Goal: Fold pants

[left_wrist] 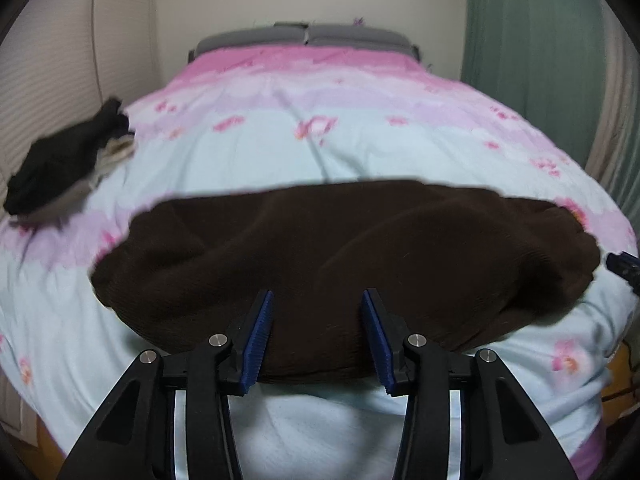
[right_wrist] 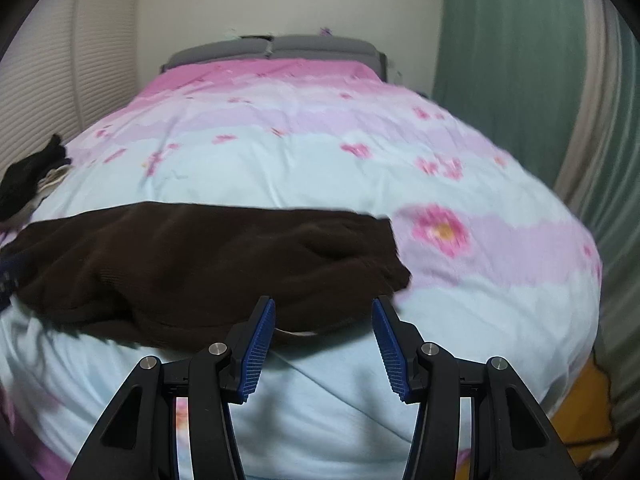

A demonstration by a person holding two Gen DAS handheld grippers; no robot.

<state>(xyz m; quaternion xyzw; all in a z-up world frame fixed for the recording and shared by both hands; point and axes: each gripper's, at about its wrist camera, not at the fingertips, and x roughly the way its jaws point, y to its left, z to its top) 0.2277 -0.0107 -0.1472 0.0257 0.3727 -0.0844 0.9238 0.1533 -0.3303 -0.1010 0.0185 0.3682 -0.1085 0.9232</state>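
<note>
The pants (left_wrist: 344,256) are laid crosswise on the bed (left_wrist: 280,152), just ahead of both grippers. The left gripper (left_wrist: 318,300) (jaws released, empty) is centred on them; the right gripper (right_wrist: 324,306), likewise released, is placed at their right end.

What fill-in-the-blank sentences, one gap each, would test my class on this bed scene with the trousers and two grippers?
1. The dark brown knitted pants lie across a quilt printed with pink ____.
2. The left gripper has its jaws ____, gripping nothing.
3. Beyond the quilt, at the bed's far end, sit two ____ pillows.
4. A green ____ hangs on the right.

Missing words: flowers; open; grey; curtain
</note>
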